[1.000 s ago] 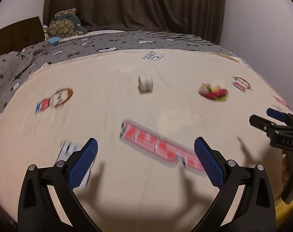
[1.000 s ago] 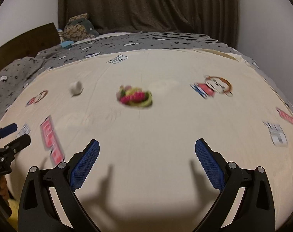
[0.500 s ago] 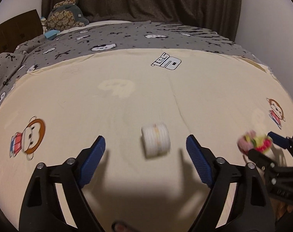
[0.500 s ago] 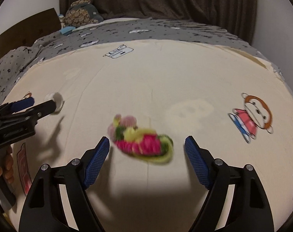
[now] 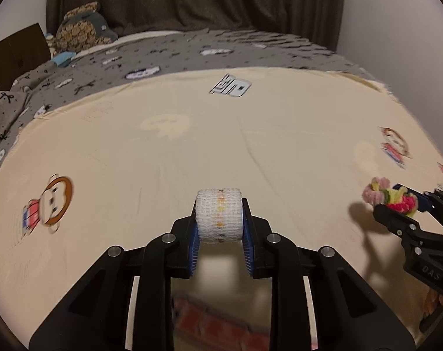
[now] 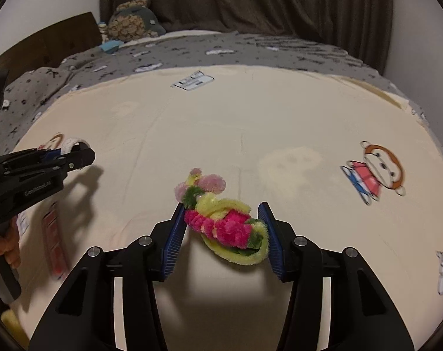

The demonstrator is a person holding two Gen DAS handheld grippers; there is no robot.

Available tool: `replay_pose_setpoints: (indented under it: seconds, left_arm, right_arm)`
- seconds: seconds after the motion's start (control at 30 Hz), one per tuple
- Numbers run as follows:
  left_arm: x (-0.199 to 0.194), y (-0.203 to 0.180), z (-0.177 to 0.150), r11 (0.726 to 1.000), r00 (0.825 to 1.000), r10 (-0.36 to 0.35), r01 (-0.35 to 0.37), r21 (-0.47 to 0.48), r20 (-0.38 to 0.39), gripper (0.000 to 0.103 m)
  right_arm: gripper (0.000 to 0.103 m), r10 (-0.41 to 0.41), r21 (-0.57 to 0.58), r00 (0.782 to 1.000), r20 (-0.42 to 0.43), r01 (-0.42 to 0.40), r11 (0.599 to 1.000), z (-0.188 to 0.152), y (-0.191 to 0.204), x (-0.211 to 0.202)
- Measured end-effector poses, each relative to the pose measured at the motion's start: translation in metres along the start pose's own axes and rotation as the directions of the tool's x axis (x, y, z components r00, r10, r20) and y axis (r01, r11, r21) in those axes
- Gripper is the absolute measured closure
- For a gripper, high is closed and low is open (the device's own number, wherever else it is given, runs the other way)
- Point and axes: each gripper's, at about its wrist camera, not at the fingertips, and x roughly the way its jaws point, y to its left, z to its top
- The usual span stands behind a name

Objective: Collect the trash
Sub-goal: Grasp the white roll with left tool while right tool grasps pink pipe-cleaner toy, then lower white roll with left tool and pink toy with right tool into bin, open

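Left gripper [image 5: 220,234] closing, white tape roll [image 5: 219,215] between pads, squeezed by flat ends so it cannot roll. Right gripper [image 6: 223,234] closing around fuzzy bundle [image 6: 221,219], pads touching its ends. Both on bed [image 5: 163,152], ready for lifting.

A bed [image 5: 133,152] carries everything: a cream sheet [image 6: 250,122] printed with cartoon monkeys and labels covers its near part, a grey patterned blanket [image 5: 192,55] lies beyond it, and a plush toy [image 5: 81,29] rests at the far left corner.
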Motion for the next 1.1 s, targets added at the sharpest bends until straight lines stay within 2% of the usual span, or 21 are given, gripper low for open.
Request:
replay_pose_setpoints:
  seconds: [0.13,0.3,0.57,0.7,0.83,0.93,1.1]
  left_arm:
    - [-0.05,-0.016,-0.028,0.999,0.998,-0.039,0.037,0.031,0.045,0.08]
    - [-0.108,-0.037,-0.077,0.991,0.989,-0.126,0.123,0.05,0.079,0.08]
    - [-0.17,-0.064,-0.148,0.974,0.973,-0.205,0.192,0.116,0.107,0.08]
    - [-0.187,-0.072,-0.18,0.966,0.967,-0.236,0.222,0.136,0.097,0.08]
    - [-0.191,-0.081,-0.212,0.956,0.963,-0.264,0.254,0.148,0.055,0.08]
    - [-0.183,-0.086,-0.237,0.954,0.963,-0.268,0.264,0.143,0.007,0.08]
    - [-0.159,-0.089,-0.276,0.946,0.947,-0.305,0.314,0.079,-0.104,0.08]
  right_arm:
    - [0.052,0.02,-0.023,0.999,0.037,-0.019,1.0,-0.021,0.007,-0.048]
    - [0.052,0.056,-0.048,0.994,0.092,-0.052,0.998,-0.058,0.013,-0.108]
    - [0.051,0.074,-0.089,0.988,0.137,-0.062,0.994,-0.121,0.023,-0.173]
    - [0.051,0.071,-0.088,0.988,0.134,-0.06,0.994,-0.153,0.027,-0.188]
    - [0.051,0.078,-0.056,0.994,0.075,-0.074,0.996,-0.189,0.029,-0.187]
    - [0.051,0.088,-0.015,0.996,0.018,-0.087,0.996,-0.215,0.028,-0.18]
    - [0.051,0.086,0.037,0.993,-0.076,-0.084,0.996,-0.251,0.026,-0.163]
